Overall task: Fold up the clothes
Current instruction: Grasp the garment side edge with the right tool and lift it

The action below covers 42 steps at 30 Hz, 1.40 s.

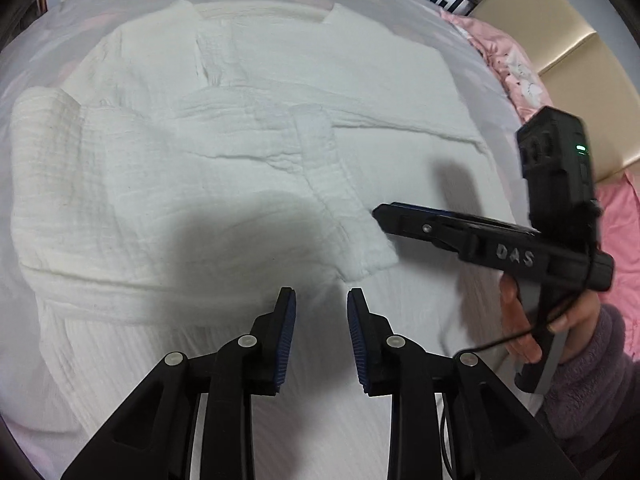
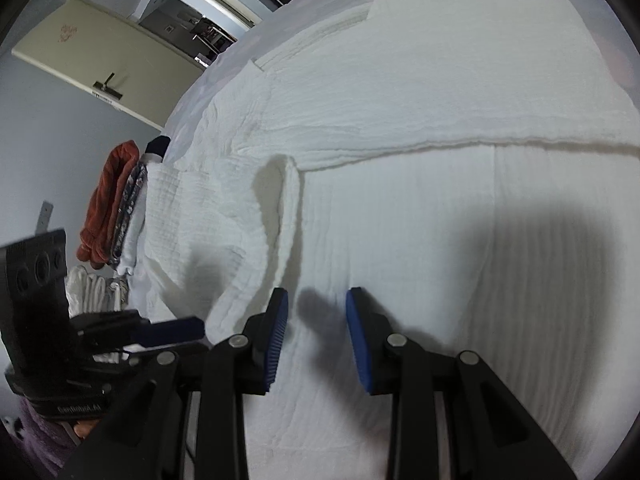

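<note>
A white crinkled garment point(image 1: 224, 152) lies spread on a white bed; it also fills the right wrist view point(image 2: 400, 120). A sleeve point(image 1: 344, 208) lies folded across its body, cuff toward me. My left gripper point(image 1: 321, 300) is open and empty, hovering just above the garment's near hem. My right gripper point(image 2: 316, 300) is open and empty above the fabric, beside a raised fold of the sleeve point(image 2: 284, 208). In the left wrist view the right gripper point(image 1: 380, 212) comes in from the right, its tip at the sleeve cuff. The left gripper point(image 2: 180, 330) shows at lower left in the right wrist view.
A pink quilt point(image 1: 508, 60) and a beige headboard point(image 1: 560, 40) lie to the right of the bed. A stack of folded clothes, orange on top point(image 2: 108, 200), sits past the bed's left edge. A door point(image 2: 100, 52) stands behind.
</note>
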Each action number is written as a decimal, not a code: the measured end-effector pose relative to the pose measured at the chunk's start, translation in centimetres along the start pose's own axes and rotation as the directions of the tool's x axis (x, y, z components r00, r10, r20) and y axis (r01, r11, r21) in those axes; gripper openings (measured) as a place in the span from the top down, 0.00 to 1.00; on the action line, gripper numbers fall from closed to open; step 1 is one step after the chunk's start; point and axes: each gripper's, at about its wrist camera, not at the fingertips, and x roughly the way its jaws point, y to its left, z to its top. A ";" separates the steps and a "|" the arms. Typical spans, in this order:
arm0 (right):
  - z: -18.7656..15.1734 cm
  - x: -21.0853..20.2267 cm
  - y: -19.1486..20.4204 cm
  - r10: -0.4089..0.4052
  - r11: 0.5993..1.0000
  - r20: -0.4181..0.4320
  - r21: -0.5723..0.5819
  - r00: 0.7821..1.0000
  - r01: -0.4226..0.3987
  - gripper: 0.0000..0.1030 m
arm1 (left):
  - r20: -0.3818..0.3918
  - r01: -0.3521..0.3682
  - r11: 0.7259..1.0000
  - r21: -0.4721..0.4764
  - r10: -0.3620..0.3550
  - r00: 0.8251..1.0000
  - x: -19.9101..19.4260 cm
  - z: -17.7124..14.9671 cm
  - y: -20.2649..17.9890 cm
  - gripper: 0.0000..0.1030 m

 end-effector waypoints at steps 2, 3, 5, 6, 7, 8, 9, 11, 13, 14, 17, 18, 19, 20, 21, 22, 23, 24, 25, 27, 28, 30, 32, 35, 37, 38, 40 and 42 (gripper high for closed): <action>0.2 -0.7 -0.4 0.047 0.998 0.009 0.038 0.999 -0.047 0.71 | 0.033 -0.020 1.000 -0.010 0.020 0.999 -1.4 -0.1 0.2 0.72; 0.1 -1.0 -0.5 0.071 0.996 0.017 0.052 0.997 -0.072 0.70 | 0.059 -0.043 0.999 -0.027 0.045 0.997 -2.3 -0.1 0.7 0.72; 0.2 -1.6 -0.5 0.093 0.994 0.037 0.055 0.995 -0.095 0.65 | 0.119 -0.104 0.991 -0.079 0.113 0.987 -4.4 0.1 2.2 0.72; 0.2 -1.8 -0.3 0.092 0.994 0.048 0.048 0.995 -0.094 0.63 | 0.151 -0.132 0.984 -0.116 0.149 0.977 -5.4 0.2 3.3 0.72; 0.2 -2.0 -0.1 0.090 0.995 0.059 0.041 0.994 -0.093 0.59 | 0.188 -0.153 0.974 -0.170 0.184 0.965 -6.5 0.2 4.8 0.71; 0.3 -2.3 0.0 0.089 0.995 0.070 0.034 0.994 -0.091 0.59 | 0.224 -0.165 0.959 -0.230 0.217 0.950 -7.6 0.2 6.6 0.69; 0.3 -2.4 0.3 0.083 0.996 0.076 0.027 0.994 -0.086 0.59 | 0.252 -0.173 0.943 -0.285 0.248 0.935 -8.6 0.1 8.2 0.64; 0.8 -2.5 1.0 0.082 0.997 0.072 0.004 0.994 -0.082 0.58 | 0.286 -0.183 0.901 -0.393 0.309 0.907 -10.1 -0.5 11.9 0.62; 1.5 -1.9 1.9 0.041 0.999 0.063 -0.019 0.997 -0.040 0.56 | 0.292 -0.166 0.856 -0.491 0.340 0.894 -10.8 -1.2 15.5 0.62; 2.0 -1.3 2.2 0.007 1.000 0.060 -0.027 0.998 -0.005 0.56 | 0.290 -0.138 0.837 -0.529 0.331 0.898 -11.0 -1.6 17.0 0.62; 3.2 0.3 2.5 -0.058 0.998 0.049 -0.030 0.997 0.059 0.56 | 0.307 -0.008 0.786 -0.618 0.251 0.918 -10.9 -2.7 20.4 0.62; 3.4 0.8 2.6 -0.063 0.997 0.046 -0.030 0.997 0.064 0.56 | 0.317 0.032 0.778 -0.627 0.218 0.923 -10.7 -2.8 20.9 0.62; 3.6 1.4 2.8 -0.067 0.997 0.045 -0.031 0.997 0.069 0.56 | 0.323 0.054 0.778 -0.626 0.196 0.926 -10.4 -2.7 21.0 0.62; 3.7 1.7 3.0 -0.070 0.997 0.049 -0.037 0.996 0.072 0.56 | 0.324 0.063 0.781 -0.621 0.183 0.928 -10.2 -2.6 20.8 0.62; 3.8 2.0 3.3 -0.078 0.996 0.055 -0.040 0.995 0.080 0.56 | 0.325 0.072 0.784 -0.616 0.171 0.930 -10.0 -2.4 20.7 0.62; 3.8 2.3 3.6 -0.089 0.995 0.060 -0.042 0.994 0.092 0.56 | 0.323 0.072 0.789 -0.610 0.165 0.932 -9.9 -2.3 20.6 0.62; 3.9 2.5 4.0 -0.102 0.993 0.068 -0.044 0.992 0.105 0.56 | 0.318 0.064 0.795 -0.603 0.166 0.933 -10.0 -2.1 20.7 0.62; 4.0 2.7 4.4 -0.121 0.991 0.075 -0.049 0.990 0.125 0.57 | 0.316 0.055 0.802 -0.595 0.170 0.934 -10.0 -2.0 20.6 0.62; 4.0 2.8 5.2 -0.155 0.984 0.082 -0.071 0.985 0.160 0.70 | 0.314 0.046 0.808 -0.587 0.175 0.933 -10.1 -1.9 20.6 0.62; 4.2 3.0 7.0 -0.227 0.963 0.099 -0.126 0.969 0.239 0.85 | 0.309 0.028 0.819 -0.573 0.184 0.933 -10.1 -1.6 20.6 0.62; 4.2 3.0 8.0 -0.263 0.948 0.109 -0.153 0.959 0.277 0.91 | 0.308 0.025 0.820 -0.572 0.187 0.933 -10.2 -1.6 20.8 0.62; 4.6 2.5 10.6 -0.313 0.913 0.144 -0.227 0.939 0.339 0.95 | 0.309 0.027 0.815 -0.580 0.189 0.932 -10.3 -1.9 21.3 0.62; 5.7 1.4 13.6 -0.311 0.899 0.161 -0.270 0.937 0.345 0.96 | 0.320 0.055 0.803 -0.594 0.173 0.931 -10.6 -2.4 22.0 0.62; 7.7 -0.3 19.0 -0.297 0.882 0.183 -0.325 0.937 0.343 0.96 | 0.348 0.135 0.795 -0.591 0.100 0.932 -11.0 -2.8 22.8 0.62; 9.1 -1.4 23.1 -0.290 0.863 0.202 -0.367 0.936 0.347 0.96 | 0.363 0.159 0.793 -0.588 0.083 0.928 -11.2 -3.0 22.9 0.62; 9.7 -1.8 25.2 -0.289 0.851 0.215 -0.388 0.933 0.353 0.96 | 0.368 0.160 0.792 -0.589 0.086 0.926 -11.4 -3.2 23.0 0.62; 10.8 -2.5 29.6 -0.287 0.827 0.242 -0.427 0.927 0.367 0.96 | 0.379 0.170 0.788 -0.591 0.086 0.921 -11.4 -3.6 23.3 0.62; 11.7 -2.8 33.6 -0.298 0.796 0.276 -0.457 0.914 0.398 0.96 | 0.373 0.179 0.781 -0.598 0.073 0.925 -10.8 -3.7 23.6 0.62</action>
